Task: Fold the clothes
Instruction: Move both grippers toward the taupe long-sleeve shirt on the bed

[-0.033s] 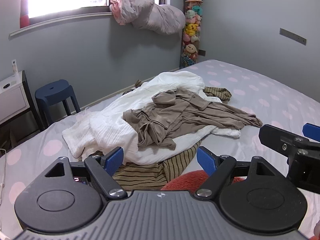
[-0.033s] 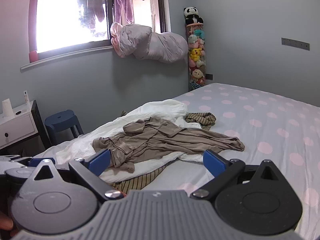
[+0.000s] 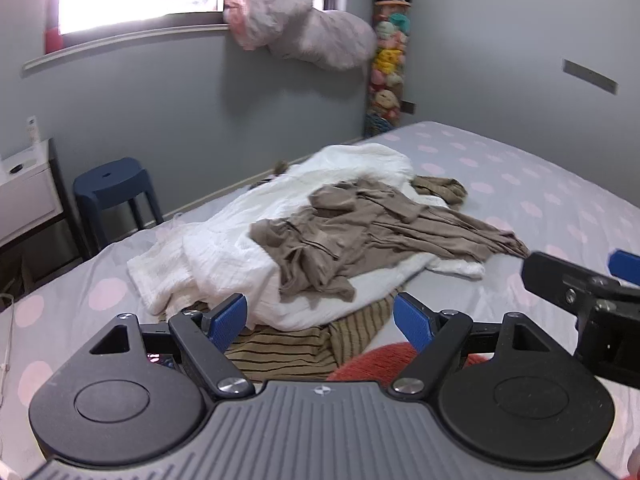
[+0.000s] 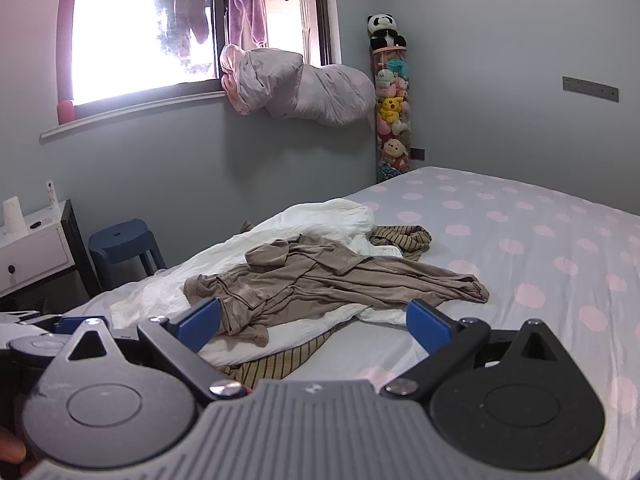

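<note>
Both claws wide open and empty, left gripper and right gripper near the bed's near edge; brown garment lies crumpled atop white cloth: judged best lifted alone by two separated edges, clear of layers beneath.

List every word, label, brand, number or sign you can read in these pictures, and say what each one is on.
No text can be read.
White tube on the white nightstand: any print is too small to read.
Small round emblem on the left gripper body: a mark, no letters legible.
The same emblem on the right gripper: illegible.
Grey wall plate: no lettering visible.
</note>
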Demonstrator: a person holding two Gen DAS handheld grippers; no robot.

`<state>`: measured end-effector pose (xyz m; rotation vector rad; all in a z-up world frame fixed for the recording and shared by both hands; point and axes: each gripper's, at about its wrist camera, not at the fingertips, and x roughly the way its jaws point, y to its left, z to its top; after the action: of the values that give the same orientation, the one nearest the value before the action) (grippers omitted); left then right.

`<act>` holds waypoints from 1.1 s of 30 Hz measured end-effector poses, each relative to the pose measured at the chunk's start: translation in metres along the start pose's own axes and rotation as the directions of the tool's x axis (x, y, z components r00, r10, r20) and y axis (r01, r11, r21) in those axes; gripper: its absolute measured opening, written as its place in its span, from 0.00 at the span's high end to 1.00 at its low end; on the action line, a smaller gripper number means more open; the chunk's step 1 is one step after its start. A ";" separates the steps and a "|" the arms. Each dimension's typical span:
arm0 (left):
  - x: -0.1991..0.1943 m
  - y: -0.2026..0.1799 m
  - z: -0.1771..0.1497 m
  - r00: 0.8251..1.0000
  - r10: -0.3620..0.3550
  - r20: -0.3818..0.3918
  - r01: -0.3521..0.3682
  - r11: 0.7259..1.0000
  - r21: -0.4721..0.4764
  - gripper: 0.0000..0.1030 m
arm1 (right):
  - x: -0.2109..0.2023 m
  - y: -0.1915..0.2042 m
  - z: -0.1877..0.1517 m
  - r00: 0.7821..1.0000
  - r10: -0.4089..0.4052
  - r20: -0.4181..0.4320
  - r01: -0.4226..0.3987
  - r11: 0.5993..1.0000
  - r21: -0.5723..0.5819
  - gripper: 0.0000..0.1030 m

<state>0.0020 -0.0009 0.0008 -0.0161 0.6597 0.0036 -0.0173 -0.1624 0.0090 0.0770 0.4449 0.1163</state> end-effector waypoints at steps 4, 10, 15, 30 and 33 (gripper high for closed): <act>0.000 -0.003 0.006 0.999 -0.037 0.022 0.037 0.999 -0.031 0.23 | 0.004 0.001 -0.003 1.000 -0.003 0.008 0.003 1.000 0.005 0.03; -0.001 0.009 0.001 0.997 -0.034 0.067 0.038 0.997 -0.069 0.24 | 0.011 0.002 -0.007 1.000 -0.008 0.021 0.008 1.000 0.012 0.03; -0.002 0.007 0.003 0.998 -0.016 0.065 0.019 0.998 -0.052 0.24 | 0.014 0.003 -0.010 0.999 -0.014 0.030 0.014 1.000 0.014 0.03; 0.001 0.010 0.001 0.999 -0.037 0.030 0.039 0.996 -0.083 0.31 | 0.016 -0.006 -0.014 0.999 -0.029 0.035 0.026 0.996 0.082 0.03; 0.001 0.010 0.001 0.999 -0.042 0.029 0.045 0.995 -0.085 0.31 | 0.015 -0.007 -0.016 0.999 -0.017 0.039 0.014 0.995 0.098 0.03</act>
<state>0.0038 0.0092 0.0007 -0.1124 0.6320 -0.0099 -0.0101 -0.1665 -0.0121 0.1716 0.4115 0.0776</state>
